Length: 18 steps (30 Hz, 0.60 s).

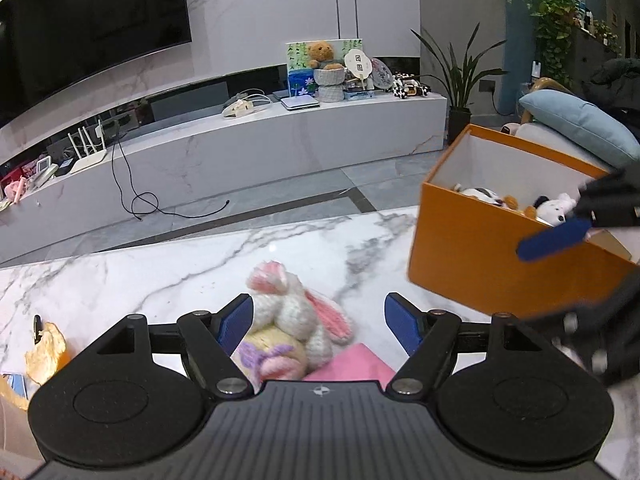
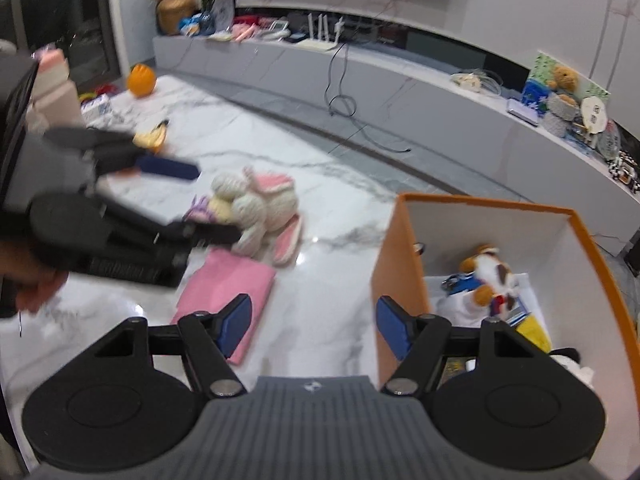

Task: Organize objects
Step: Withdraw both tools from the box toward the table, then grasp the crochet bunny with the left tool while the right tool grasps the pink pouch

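A white knitted bunny [image 1: 296,312] with pink ears lies on the marble table, partly on a pink cloth [image 1: 352,364]. My left gripper [image 1: 320,326] is open around the bunny: the left pad is close against it and the right pad stands apart. In the right wrist view the bunny [image 2: 260,204] lies left of the orange box [image 2: 394,264], with the blurred left gripper [image 2: 200,200] around its head end. My right gripper [image 2: 316,330] is open and holds nothing, at the box's near left corner; its blue pad [image 1: 552,240] shows over the box [image 1: 480,264]. Plush toys [image 2: 488,272] lie inside.
A yellow-orange peel-like thing [image 1: 44,352] lies at the table's left. An orange round object [image 2: 141,80] and small packets sit farther along the table. Beyond the table's far edge [image 1: 200,236] are floor tiles, a loose cable [image 1: 140,200] and a long TV bench.
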Motion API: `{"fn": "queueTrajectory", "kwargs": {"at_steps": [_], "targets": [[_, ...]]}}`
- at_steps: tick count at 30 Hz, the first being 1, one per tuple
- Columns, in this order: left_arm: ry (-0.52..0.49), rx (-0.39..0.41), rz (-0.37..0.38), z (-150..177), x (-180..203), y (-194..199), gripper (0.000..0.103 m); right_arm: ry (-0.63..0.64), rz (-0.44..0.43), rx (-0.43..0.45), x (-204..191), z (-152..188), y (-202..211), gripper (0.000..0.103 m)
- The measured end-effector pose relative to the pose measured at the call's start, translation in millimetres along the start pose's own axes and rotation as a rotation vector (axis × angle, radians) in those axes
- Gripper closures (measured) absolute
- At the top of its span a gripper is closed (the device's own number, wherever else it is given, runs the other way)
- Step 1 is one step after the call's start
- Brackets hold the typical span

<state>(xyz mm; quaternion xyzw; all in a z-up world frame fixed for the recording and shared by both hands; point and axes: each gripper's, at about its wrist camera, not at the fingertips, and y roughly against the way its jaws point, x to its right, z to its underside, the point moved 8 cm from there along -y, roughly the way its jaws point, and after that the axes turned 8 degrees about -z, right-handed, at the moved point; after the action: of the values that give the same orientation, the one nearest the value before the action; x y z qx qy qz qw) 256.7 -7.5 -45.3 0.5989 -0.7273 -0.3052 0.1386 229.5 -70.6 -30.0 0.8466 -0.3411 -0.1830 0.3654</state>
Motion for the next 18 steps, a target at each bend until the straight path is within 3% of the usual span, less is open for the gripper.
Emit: {"fn": "queueTrajectory", "kwargs": {"at_steps": [10,18], "targets": [[0.170,-0.057,0.035,7,-37,-31,0.016,-0.049,-0.033,-0.064,-19,17,-39,0.028],[0.175,-0.064,0.070,18,-43,-45,0.016,-0.109,-0.087,-0.058,-40,23,-68,0.020]]}}
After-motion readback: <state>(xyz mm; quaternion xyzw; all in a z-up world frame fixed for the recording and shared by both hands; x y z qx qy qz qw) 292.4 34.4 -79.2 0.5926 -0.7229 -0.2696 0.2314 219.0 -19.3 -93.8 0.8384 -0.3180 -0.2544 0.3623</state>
